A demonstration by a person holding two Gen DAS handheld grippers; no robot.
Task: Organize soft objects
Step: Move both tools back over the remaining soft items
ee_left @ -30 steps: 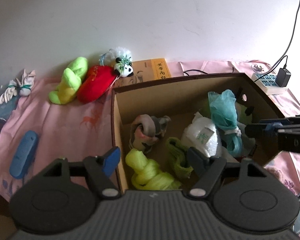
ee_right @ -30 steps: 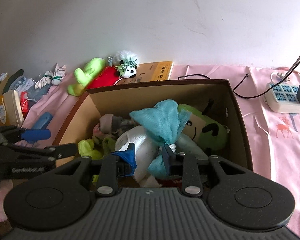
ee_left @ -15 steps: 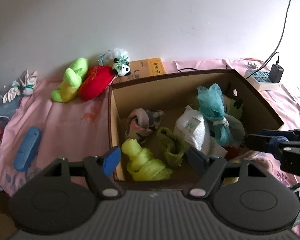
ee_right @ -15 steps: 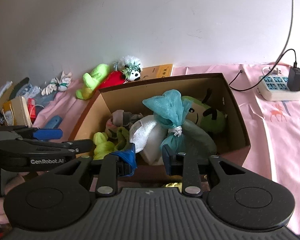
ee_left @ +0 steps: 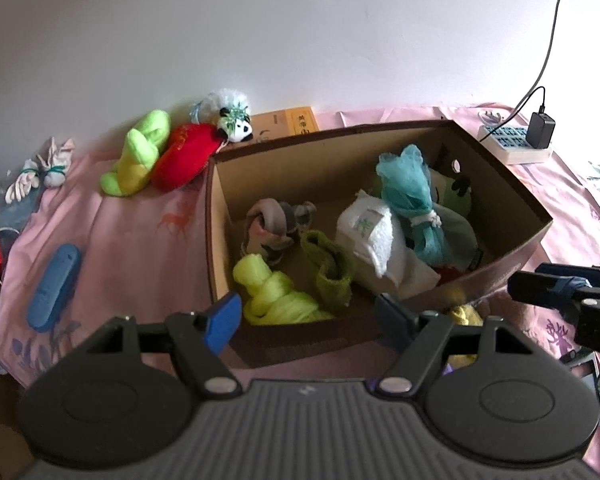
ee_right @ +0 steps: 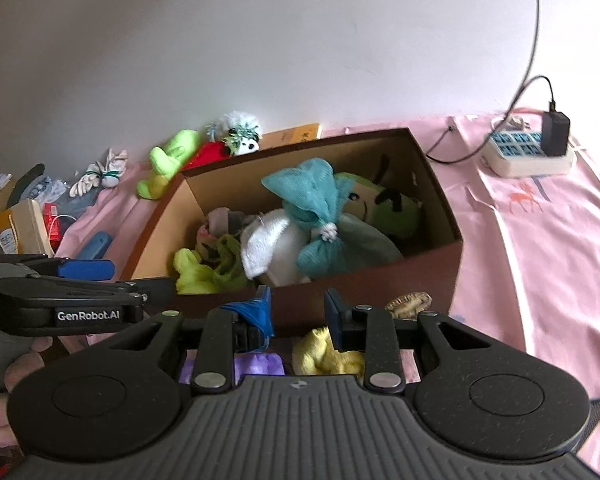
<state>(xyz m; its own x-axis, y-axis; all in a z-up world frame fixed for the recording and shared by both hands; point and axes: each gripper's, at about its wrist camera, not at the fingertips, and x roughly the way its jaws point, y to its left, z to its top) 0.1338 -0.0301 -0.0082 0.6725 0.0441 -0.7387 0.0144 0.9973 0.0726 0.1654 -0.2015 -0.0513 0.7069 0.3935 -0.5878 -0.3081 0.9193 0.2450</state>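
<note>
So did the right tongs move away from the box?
Yes. The right tongs have pulled back toward the person: earlier they hung over the cardboard box, and now they sit in front of its near wall, above a yellow cloth.

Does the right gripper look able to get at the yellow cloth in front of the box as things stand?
Probably yes. The right gripper is open and empty, and the yellow cloth lies uncovered just below its fingertips, outside the cardboard box.
</note>
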